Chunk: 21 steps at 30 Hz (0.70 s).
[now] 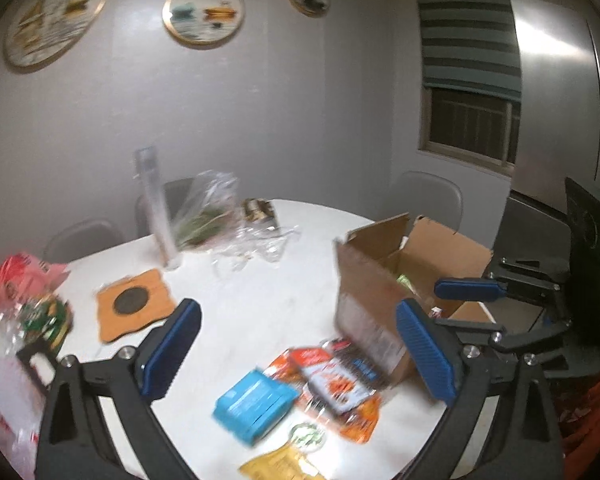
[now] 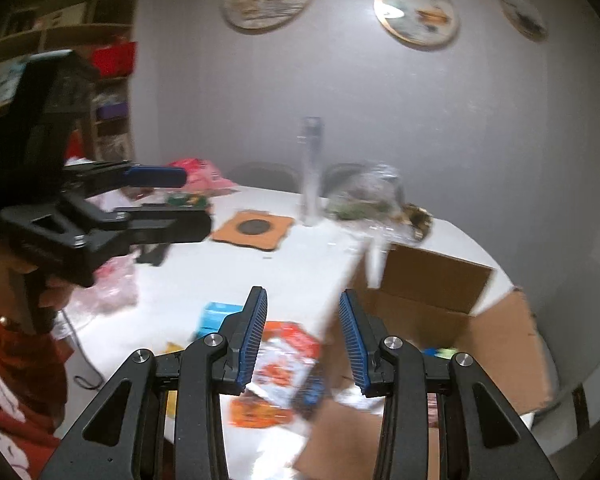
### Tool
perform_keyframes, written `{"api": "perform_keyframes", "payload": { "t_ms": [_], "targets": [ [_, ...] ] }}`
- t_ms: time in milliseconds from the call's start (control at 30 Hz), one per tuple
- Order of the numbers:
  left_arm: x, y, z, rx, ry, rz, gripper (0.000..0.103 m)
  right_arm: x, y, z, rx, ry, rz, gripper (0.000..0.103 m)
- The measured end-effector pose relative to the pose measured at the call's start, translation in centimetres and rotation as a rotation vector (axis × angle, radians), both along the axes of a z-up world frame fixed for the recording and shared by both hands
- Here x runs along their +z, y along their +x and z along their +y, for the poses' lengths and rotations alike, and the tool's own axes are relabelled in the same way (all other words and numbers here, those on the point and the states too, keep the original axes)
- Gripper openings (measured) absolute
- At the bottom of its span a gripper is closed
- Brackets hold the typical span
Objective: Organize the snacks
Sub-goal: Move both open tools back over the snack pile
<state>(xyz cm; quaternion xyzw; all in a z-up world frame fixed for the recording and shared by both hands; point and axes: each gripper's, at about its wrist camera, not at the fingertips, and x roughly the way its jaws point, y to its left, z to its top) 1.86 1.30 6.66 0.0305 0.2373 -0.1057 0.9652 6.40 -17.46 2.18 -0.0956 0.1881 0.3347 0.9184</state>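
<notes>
Several snack packets lie on the white table (image 1: 244,296): a blue packet (image 1: 254,402), red and orange packets (image 1: 332,384) and a yellow one (image 1: 278,466). An open cardboard box (image 1: 376,280) stands just right of them, with green and blue items (image 2: 440,352) inside. My left gripper (image 1: 300,346) hovers above the packets, open wide and holding nothing. My right gripper (image 2: 304,340) hangs over the red and orange packets (image 2: 280,364) beside the box (image 2: 440,292); its jaws stand partly apart with nothing between them. The left gripper (image 2: 180,200) also shows at the left of the right wrist view.
An orange mat with a dark disc (image 1: 134,304), a tall clear bottle (image 1: 154,208) and a clear bag of greens (image 1: 204,216) sit farther back. Pink and red bags (image 1: 18,280) crowd the table's left edge. Chairs (image 1: 428,196) ring the table; shelves (image 2: 60,60) stand left.
</notes>
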Motion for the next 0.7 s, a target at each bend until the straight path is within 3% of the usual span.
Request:
{"api": "perform_keyframes", "payload": {
  "t_ms": [200, 400, 533, 700],
  "targets": [
    [-4.1, -3.2, 4.3, 0.065, -0.031, 0.047, 0.102, -2.4, -2.6, 5.7, 0.083, -0.058, 0.012, 0.034],
    [-11.1, -3.8, 5.8, 0.13, -0.051, 0.172, 0.101, -8.1, -3.1, 10.2, 0.156, -0.107, 0.109, 0.036],
    [-14.8, -3.8, 5.4, 0.117, -0.092, 0.267, 0.101, -12.3, -2.0, 11.0, 0.129, -0.126, 0.165, 0.036],
    [-17.2, -3.5, 3.8, 0.122, -0.113, 0.32, 0.101, -15.6, -1.4, 10.0, 0.105, -0.131, 0.192, 0.036]
  ]
}}
